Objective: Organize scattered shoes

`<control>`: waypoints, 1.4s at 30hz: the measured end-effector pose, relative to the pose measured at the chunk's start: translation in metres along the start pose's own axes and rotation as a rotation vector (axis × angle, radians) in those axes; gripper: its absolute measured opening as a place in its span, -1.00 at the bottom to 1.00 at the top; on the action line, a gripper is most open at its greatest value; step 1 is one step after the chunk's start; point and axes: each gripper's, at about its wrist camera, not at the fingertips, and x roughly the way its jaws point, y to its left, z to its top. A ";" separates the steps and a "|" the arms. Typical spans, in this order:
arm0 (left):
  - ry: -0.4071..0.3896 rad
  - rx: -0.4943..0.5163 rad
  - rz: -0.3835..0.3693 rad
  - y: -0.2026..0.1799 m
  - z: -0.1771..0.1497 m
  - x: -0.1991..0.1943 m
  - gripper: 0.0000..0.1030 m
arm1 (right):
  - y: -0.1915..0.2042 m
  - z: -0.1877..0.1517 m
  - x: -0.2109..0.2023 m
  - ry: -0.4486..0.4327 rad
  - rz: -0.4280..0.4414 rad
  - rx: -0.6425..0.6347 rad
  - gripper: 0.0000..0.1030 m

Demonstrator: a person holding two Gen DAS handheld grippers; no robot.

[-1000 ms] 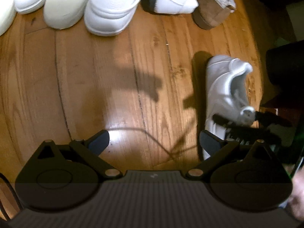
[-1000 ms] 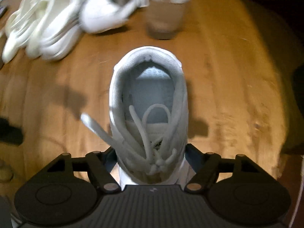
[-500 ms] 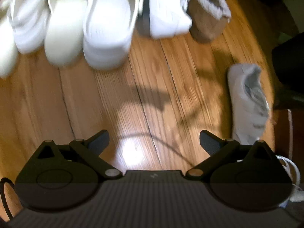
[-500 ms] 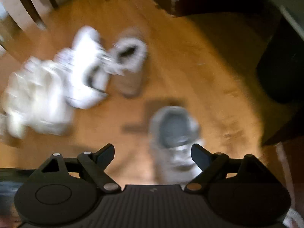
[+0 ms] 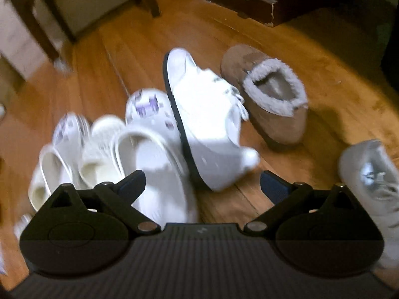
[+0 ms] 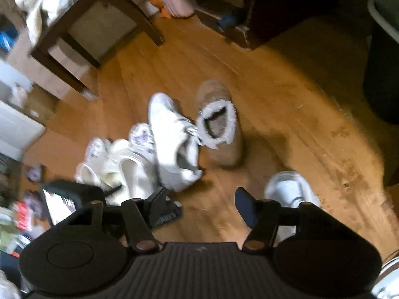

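Observation:
On the wooden floor a row of shoes runs from white clogs (image 5: 149, 154) (image 6: 129, 164) to a white lace-up sneaker (image 5: 207, 124) (image 6: 172, 144) tipped on its side, then a brown fur-lined slipper (image 5: 269, 94) (image 6: 219, 124). A grey-white sneaker (image 5: 369, 174) (image 6: 289, 189) stands alone to their right. My left gripper (image 5: 203, 182) hovers open above the heels of the clogs and the tipped sneaker, holding nothing. My right gripper (image 6: 202, 196) hangs higher, just left of the grey-white sneaker. Its jaws are closing with only bare floor between them.
A dark wooden chair (image 6: 82, 32) stands at the back left and a dark cabinet base (image 5: 249, 2) (image 6: 237, 25) at the back. A dark bin (image 6: 381, 74) is on the right. A black device with a lit screen (image 6: 59, 204) and clutter lie at lower left.
My right gripper has let go of the grey-white sneaker and risen well above it. My left gripper has tilted up and swung toward the row of shoes, which now fills its view.

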 end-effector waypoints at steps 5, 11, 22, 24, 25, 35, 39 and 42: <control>-0.007 0.017 0.058 -0.005 0.021 0.026 0.90 | -0.014 0.006 0.007 -0.015 0.016 0.007 0.13; 0.073 0.032 0.074 -0.022 0.049 0.070 0.96 | -0.023 0.011 -0.002 -0.039 0.073 0.011 0.13; 0.149 0.054 0.195 -0.034 0.062 0.110 0.14 | -0.048 0.019 -0.004 -0.022 0.134 0.120 0.15; 0.149 0.054 0.204 -0.037 0.063 0.114 0.25 | -0.046 0.019 -0.004 -0.030 0.125 0.099 0.15; 0.149 0.057 0.204 -0.038 0.062 0.117 0.65 | -0.046 0.019 -0.003 -0.029 0.122 0.095 0.15; 0.123 -0.070 0.144 -0.012 0.050 0.102 -0.20 | -0.047 0.021 0.000 -0.026 0.108 0.097 0.18; 0.118 -0.108 0.057 0.002 0.042 0.072 -0.22 | -0.048 0.025 0.010 -0.013 0.083 0.073 0.18; 0.123 -0.107 0.008 0.007 0.032 0.055 -0.22 | -0.050 0.027 0.017 0.010 0.086 0.093 0.18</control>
